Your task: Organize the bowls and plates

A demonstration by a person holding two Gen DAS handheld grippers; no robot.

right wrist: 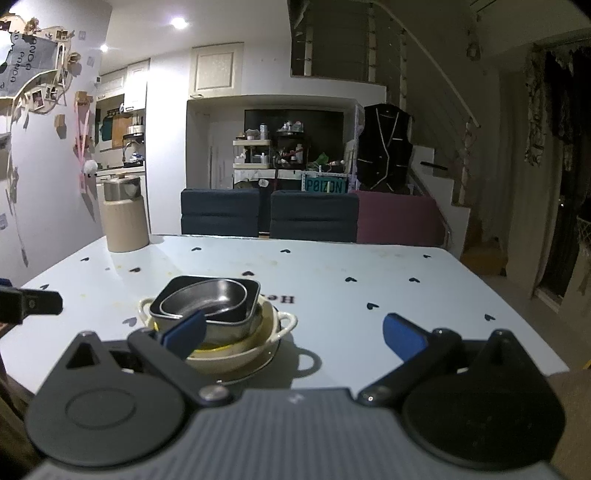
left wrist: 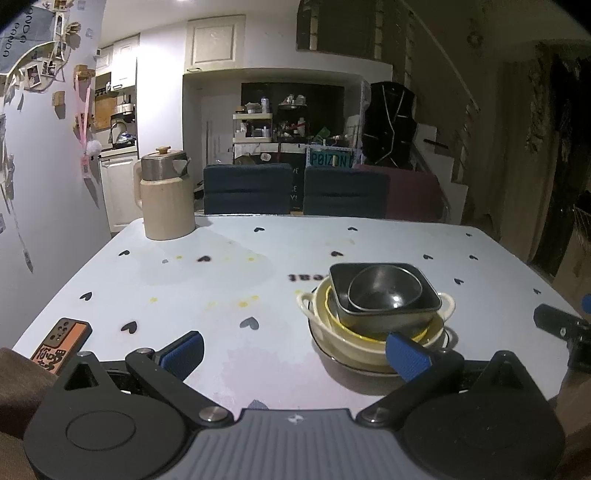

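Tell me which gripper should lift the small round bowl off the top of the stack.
Probably either; slight edge to the left gripper. Both are open and empty, with the round bowl off-centre in each view, and it shows closer in the left one.

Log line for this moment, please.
left tongs: open, empty | right tongs: open, empty | dish stack: nested on table

Ahead of your tools, a pale blue table (right wrist: 332, 266) dotted with dark hearts fills the foreground of a dim room. A beige jug (left wrist: 166, 195) with a steel top stands at its far left corner. Beyond the far edge you see two dark blue chairs (right wrist: 221, 210) and a maroon seat (right wrist: 399, 218). Past them, cluttered shelves (right wrist: 258, 155) sit in a white alcove. A staircase (right wrist: 436, 110) climbs to your right; a photo-covered wall (left wrist: 37, 74) rises left, under ceiling spotlights (right wrist: 179, 23).
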